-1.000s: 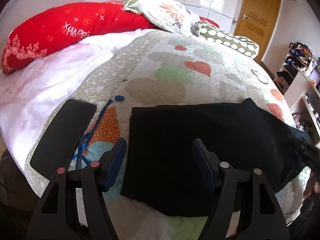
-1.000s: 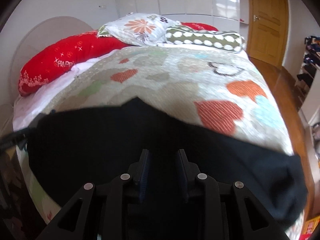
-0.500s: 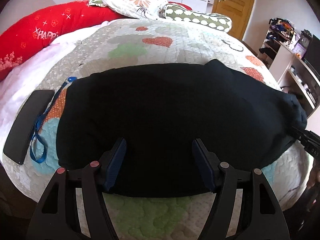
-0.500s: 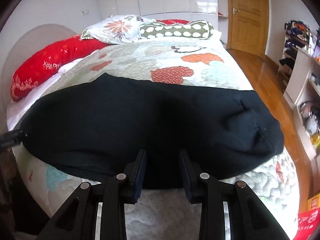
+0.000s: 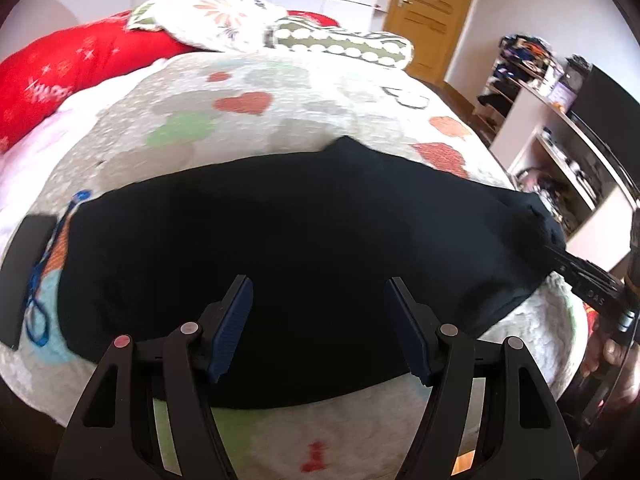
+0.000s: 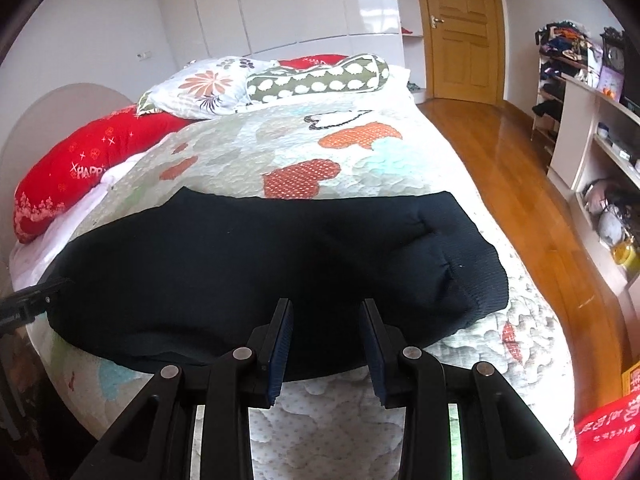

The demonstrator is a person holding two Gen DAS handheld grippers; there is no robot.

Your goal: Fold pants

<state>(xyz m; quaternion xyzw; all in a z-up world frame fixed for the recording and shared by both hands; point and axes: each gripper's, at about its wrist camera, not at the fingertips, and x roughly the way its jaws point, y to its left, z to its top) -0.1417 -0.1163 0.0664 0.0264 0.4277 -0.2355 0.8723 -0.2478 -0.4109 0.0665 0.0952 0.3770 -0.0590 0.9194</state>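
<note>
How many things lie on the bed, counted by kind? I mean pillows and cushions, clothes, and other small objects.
Pillows and cushions: 3 (red cushion, floral pillow, green dotted bolster)
Clothes: 1 (black pants)
Small objects: 2 (black flat device, blue cord)
Total: 6

The pants [image 6: 256, 264] lie on the bed [image 6: 360, 168], ahead of the right gripper [image 6: 326, 344]. Pillows [image 6: 280, 84] sit far beyond them. A phone [image 5: 28, 276] lies left of the left gripper [image 5: 318, 328].
</note>
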